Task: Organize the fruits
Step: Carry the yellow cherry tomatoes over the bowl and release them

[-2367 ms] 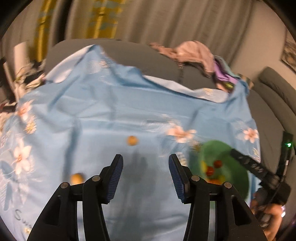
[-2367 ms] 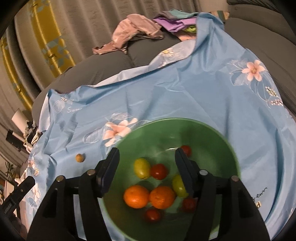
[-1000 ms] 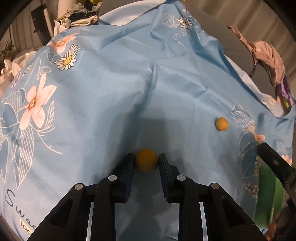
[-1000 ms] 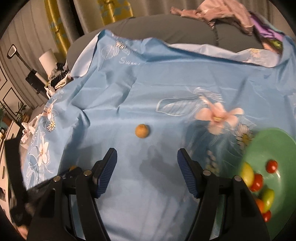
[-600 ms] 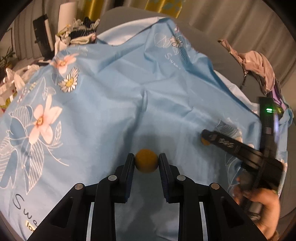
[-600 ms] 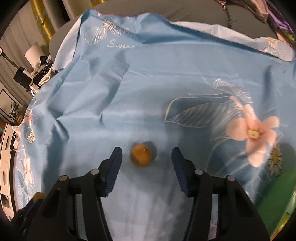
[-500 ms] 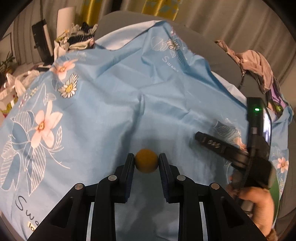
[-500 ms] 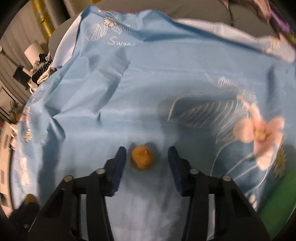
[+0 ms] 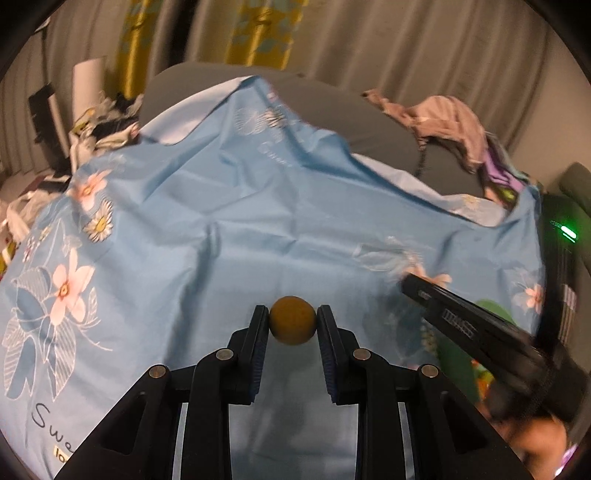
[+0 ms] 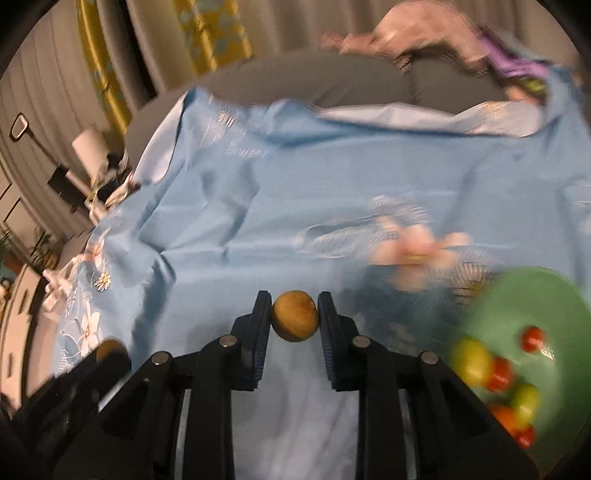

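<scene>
My left gripper point(image 9: 292, 326) is shut on a small round yellow-brown fruit point(image 9: 292, 325) and holds it above the blue flowered cloth point(image 9: 258, 229). My right gripper point(image 10: 294, 320) is shut on a second yellow-brown fruit point(image 10: 294, 320), also lifted off the cloth. A green bowl point(image 10: 554, 295) holding several red, yellow, green and orange fruits lies at the right of the right wrist view; a sliver of it point(image 9: 491, 310) shows behind the right gripper's body point(image 9: 480, 332) in the left wrist view. The left gripper with its fruit point(image 10: 109, 349) shows at the lower left of the right wrist view.
The cloth covers a grey sofa point(image 9: 332, 110). Crumpled clothes point(image 9: 450, 122) lie on its back at the right. Clutter and a white roll point(image 9: 85, 88) stand at the far left. Curtains point(image 9: 258, 33) hang behind.
My right gripper has shut on the second fruit and lifted it, swinging toward the bowl. My left gripper keeps its fruit and has risen and tilted up.
</scene>
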`<act>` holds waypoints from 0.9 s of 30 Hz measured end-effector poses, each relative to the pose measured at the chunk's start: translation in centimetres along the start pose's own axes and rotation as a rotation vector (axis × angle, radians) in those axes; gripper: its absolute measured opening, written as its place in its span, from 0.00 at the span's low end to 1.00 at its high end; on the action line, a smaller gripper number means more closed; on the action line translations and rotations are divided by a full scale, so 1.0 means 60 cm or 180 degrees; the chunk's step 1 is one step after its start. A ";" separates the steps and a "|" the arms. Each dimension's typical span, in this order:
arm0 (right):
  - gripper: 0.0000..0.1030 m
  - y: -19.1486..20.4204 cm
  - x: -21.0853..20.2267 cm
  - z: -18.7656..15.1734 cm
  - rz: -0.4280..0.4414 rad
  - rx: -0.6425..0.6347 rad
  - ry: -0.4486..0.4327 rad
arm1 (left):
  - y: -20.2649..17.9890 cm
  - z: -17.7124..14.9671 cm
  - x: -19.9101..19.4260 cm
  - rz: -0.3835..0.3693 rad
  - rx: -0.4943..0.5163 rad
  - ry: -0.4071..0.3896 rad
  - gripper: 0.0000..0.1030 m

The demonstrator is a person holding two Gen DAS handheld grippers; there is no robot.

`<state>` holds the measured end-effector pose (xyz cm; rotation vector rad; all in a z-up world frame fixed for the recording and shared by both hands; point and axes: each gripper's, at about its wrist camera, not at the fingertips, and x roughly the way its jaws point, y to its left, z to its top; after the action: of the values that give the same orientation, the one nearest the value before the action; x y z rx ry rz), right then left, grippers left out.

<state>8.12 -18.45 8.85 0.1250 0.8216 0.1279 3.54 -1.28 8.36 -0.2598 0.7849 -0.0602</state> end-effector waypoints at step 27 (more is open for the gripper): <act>0.26 -0.241 -0.160 -0.093 -0.0584 0.1065 -0.0513 | -0.314 -0.074 0.022 -0.0440 0.1736 -0.0023 0.26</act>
<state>-1.51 -33.93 9.67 0.3692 0.6843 -0.1921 2.13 -20.64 9.23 0.2039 0.7141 -0.3969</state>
